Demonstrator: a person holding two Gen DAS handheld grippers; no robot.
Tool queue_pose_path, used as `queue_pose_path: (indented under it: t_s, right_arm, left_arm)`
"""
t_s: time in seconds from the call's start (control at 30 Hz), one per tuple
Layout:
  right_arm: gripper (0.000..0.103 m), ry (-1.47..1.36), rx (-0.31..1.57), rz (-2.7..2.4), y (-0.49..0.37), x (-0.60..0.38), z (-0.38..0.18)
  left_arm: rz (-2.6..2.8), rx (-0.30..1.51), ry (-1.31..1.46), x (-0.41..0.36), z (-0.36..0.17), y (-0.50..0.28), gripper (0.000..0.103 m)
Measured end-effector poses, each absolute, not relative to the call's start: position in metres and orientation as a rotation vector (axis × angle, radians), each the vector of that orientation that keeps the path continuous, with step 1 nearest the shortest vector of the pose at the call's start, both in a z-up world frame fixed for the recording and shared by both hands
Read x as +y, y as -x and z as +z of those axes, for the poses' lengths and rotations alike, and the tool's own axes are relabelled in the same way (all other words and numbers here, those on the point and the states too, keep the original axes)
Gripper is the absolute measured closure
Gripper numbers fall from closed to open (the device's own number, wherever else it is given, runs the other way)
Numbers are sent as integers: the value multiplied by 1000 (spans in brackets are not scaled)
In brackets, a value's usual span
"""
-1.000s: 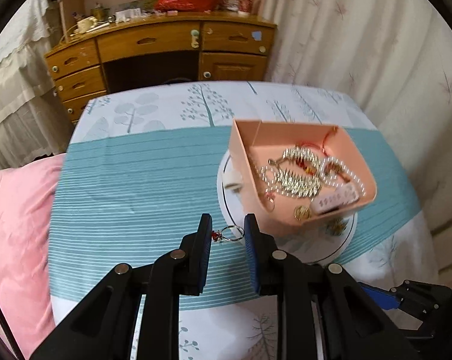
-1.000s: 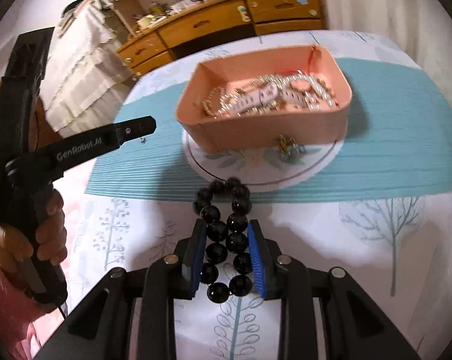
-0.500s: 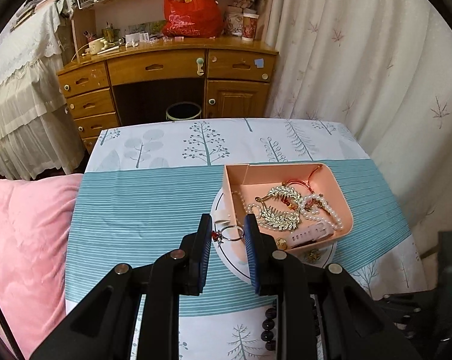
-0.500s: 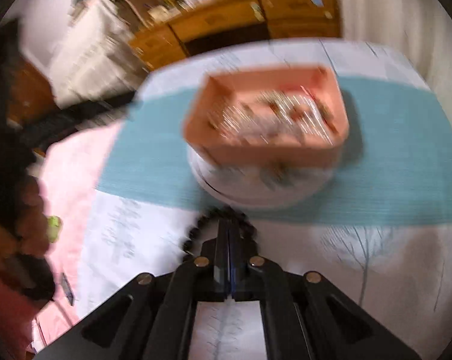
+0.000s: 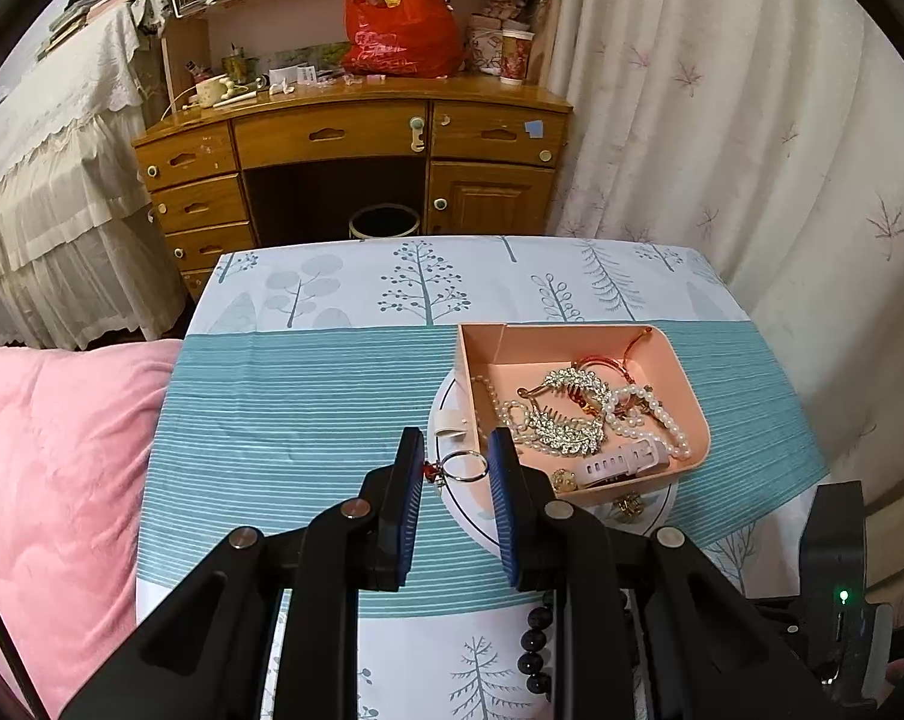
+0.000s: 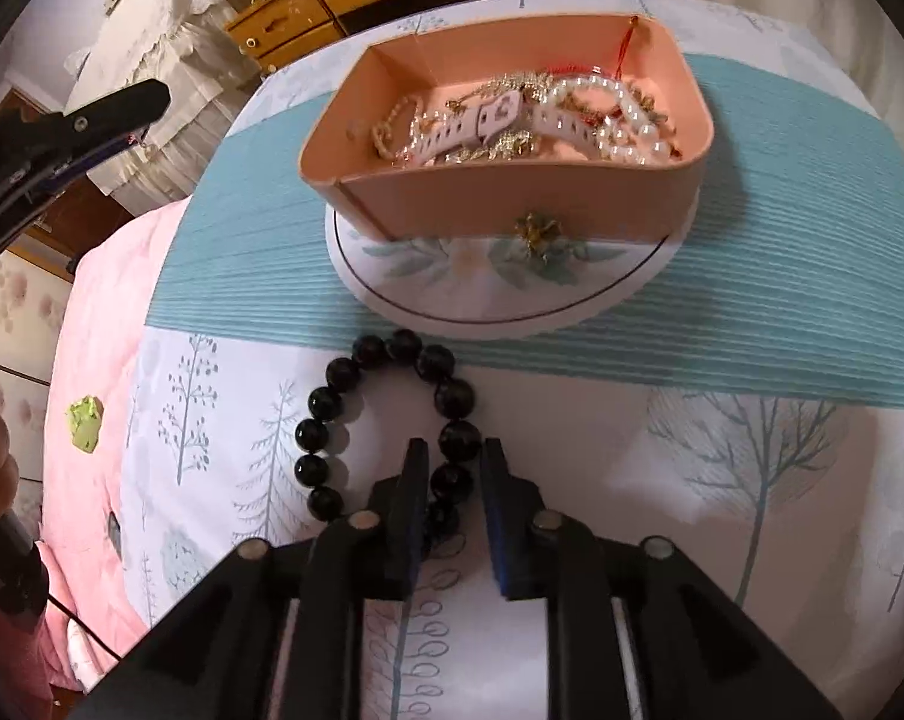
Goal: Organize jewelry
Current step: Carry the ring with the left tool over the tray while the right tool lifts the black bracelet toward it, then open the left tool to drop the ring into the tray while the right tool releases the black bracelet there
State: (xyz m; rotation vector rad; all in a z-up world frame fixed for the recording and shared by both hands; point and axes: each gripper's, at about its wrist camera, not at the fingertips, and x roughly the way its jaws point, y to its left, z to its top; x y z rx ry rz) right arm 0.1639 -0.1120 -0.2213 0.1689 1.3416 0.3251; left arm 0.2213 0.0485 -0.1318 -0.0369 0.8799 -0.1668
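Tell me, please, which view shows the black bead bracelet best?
The right wrist view: nearly the whole bracelet lies on the cloth, its near side between the right tool's fingers. The left wrist view shows only a few beads beneath the left tool.
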Motion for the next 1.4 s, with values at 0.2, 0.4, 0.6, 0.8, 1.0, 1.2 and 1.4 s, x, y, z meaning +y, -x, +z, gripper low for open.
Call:
queue_pose_path:
  t_s: [0.2,0.4,0.6,0.8,1.0,1.2,1.4]
  right_arm:
    - [89,-247,1279,379,-185,-119,-196]
    - [89,-251,1077,484,-204,-125,-146]
    - [89,-282,882,541,-215,-140,-108]
    - [89,-285,748,552,-229,-154,-90]
    - [92,-279,738,527,-239,-162,-96]
    - [91,-270,847,410,-251,-168,-124]
    - [84,-267,914,378,-246,-178,-141]
  left_arm:
    - [-169,881,60,44,-139,-228,83]
    - [-185,846,95,36,-140,-233,83]
    - [-229,811,123,22,-139,-239,83]
    - [-245,796,126,11,-140,-247,83]
    - [-254,803,130,4,-142,-254,83]
    - [-221,897,125,1,-158,-261,42]
    - [-191,914,144,11,-165,-253,34]
